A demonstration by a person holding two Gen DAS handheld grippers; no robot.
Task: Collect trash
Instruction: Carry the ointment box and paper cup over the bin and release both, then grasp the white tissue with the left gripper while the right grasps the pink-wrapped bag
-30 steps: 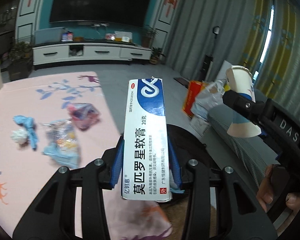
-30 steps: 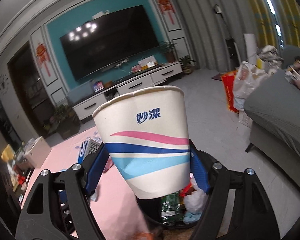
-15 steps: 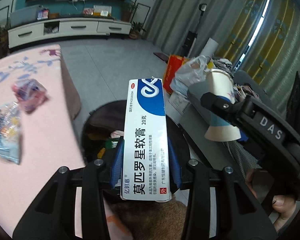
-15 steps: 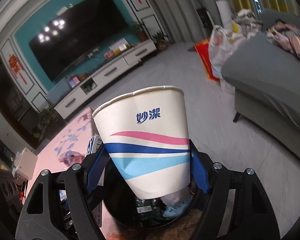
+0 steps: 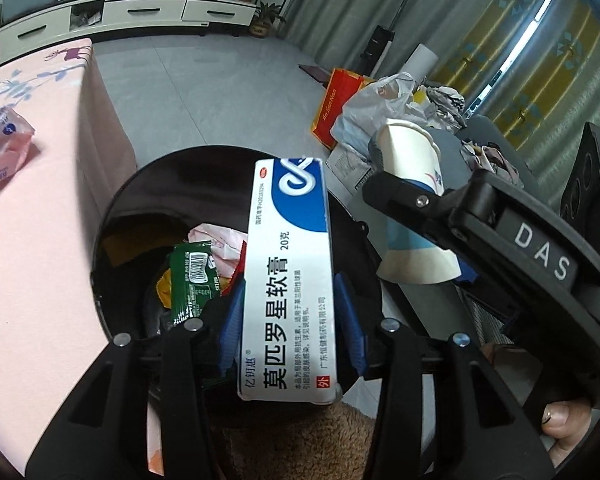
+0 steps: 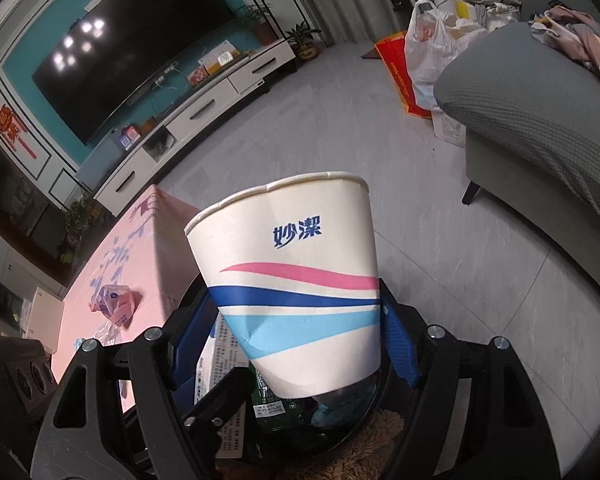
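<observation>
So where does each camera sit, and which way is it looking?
Left wrist: on the left hand-held gripper, facing down over the round black trash bin; the white-and-blue cardboard ointment box sits between its opening jaws; a fingertip shows at lower right.
Right wrist: on the right hand-held gripper, facing down at the striped white paper cup it grips; no body shows.
Shared: bin, box, cup, pink table.

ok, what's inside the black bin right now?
In the black bin: a green barcoded wrapper, pale pink plastic and a yellow-orange scrap. The ointment box covers the right side, and the bottom can't be seen.
</observation>
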